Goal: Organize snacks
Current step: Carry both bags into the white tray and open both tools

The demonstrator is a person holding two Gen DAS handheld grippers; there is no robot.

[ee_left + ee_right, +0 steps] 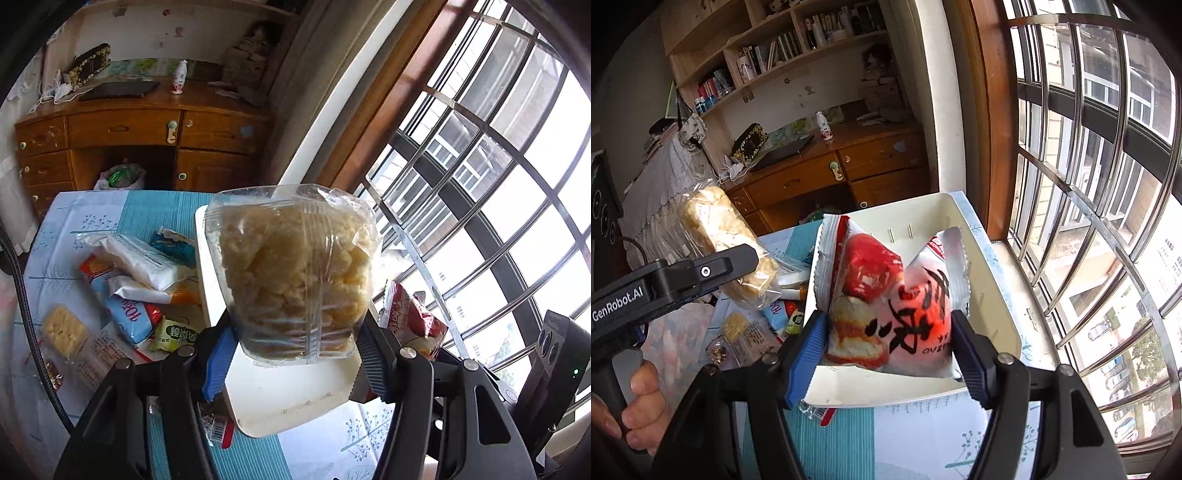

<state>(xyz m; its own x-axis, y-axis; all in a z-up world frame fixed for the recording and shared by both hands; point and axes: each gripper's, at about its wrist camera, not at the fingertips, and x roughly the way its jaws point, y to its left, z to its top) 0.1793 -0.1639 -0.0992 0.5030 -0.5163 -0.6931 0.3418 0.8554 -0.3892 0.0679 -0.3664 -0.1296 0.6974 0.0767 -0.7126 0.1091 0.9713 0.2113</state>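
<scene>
My left gripper (295, 354) is shut on a clear bag of pale yellow puffed snacks (295, 273), held upright above the near part of a white bin (280, 402). In the right wrist view the same bag (716, 229) hangs to the left of the bin, with one left finger (727, 264) across it. My right gripper (890, 347) is shut on a red-and-white snack packet (894, 295), its blue pads pressing both sides. The packet sits inside the white bin (993, 295), low near the front wall. The red packet (413, 317) also shows at the bin's right side in the left wrist view.
Several loose snack packs (129, 280) and a cracker pack (64, 328) lie on the blue-and-white tablecloth (92, 221) left of the bin. A wooden desk (140, 129) stands behind. Barred windows (480, 184) close the right side. A person's hand (639, 398) grips the left handle.
</scene>
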